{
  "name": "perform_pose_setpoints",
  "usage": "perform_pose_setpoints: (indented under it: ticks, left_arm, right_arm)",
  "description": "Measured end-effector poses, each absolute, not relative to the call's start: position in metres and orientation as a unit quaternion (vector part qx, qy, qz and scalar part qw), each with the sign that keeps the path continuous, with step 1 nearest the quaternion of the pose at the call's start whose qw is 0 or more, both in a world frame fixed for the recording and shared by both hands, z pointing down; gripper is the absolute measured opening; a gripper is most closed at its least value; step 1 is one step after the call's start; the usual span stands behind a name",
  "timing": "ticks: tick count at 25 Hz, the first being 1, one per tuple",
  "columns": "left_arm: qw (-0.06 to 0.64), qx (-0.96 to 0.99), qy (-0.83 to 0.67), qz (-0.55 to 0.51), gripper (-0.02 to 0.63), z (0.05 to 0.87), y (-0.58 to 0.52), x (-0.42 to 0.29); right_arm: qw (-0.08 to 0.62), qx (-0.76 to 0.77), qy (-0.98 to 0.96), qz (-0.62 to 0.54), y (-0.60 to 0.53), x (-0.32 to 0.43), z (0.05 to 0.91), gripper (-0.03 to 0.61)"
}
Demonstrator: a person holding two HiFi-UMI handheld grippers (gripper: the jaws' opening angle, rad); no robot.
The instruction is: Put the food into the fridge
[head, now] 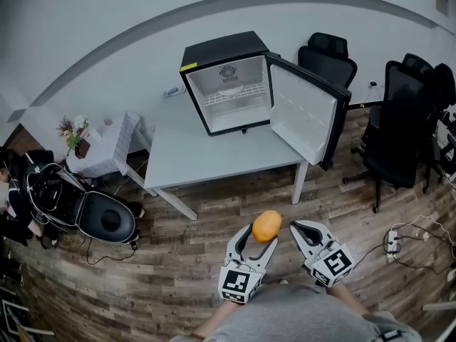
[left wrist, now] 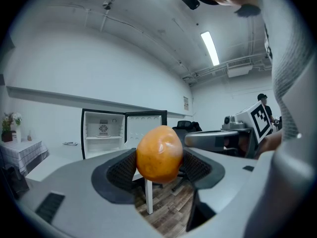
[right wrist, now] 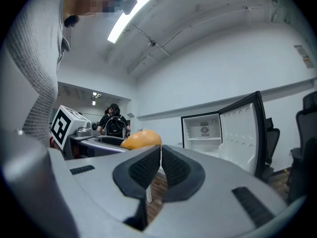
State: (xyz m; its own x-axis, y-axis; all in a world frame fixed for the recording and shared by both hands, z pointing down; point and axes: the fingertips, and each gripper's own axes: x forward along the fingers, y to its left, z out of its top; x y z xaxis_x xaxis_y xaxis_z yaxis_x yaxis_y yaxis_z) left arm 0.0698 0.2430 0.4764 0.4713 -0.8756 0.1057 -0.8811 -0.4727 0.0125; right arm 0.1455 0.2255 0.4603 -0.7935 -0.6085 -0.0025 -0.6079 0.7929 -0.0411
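An orange mango-like fruit [head: 266, 226] [left wrist: 159, 153] [right wrist: 140, 139] is held up over the wooden floor, with my left gripper [head: 261, 238] [left wrist: 159, 168] shut on it. To its right my right gripper [head: 296, 229] [right wrist: 160, 168] is shut with nothing between its pads. A small black fridge [head: 229, 81] [left wrist: 103, 133] [right wrist: 204, 132] stands on a white table [head: 187, 157] ahead, its door [head: 306, 110] [right wrist: 239, 131] swung open to the right. Its white interior holds a single shelf [head: 235, 95] and no food.
Black office chairs [head: 405, 113] stand right of the table. A small white stand [head: 104, 149] with flowers [head: 73, 130] and an open black case [head: 80, 205] lie at the left. A power strip [head: 391, 243] with cables is on the floor at the right.
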Motion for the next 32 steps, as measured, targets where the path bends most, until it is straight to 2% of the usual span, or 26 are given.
perform_pose_setpoints:
  ticks: [9,32]
  left_arm:
    - [0.039,0.854,-0.517,0.038,0.305,0.479,0.23,0.043]
    - [0.034,0.866,-0.498,0.021,0.305,0.462,0.118,-0.097]
  right_arm:
    - [0.005,-0.322,0.946,-0.02,0.209,0.122,0.462,0.012]
    - [0.002,-0.35,0.937,0.0,0.11,-0.014,0.441,0.012]
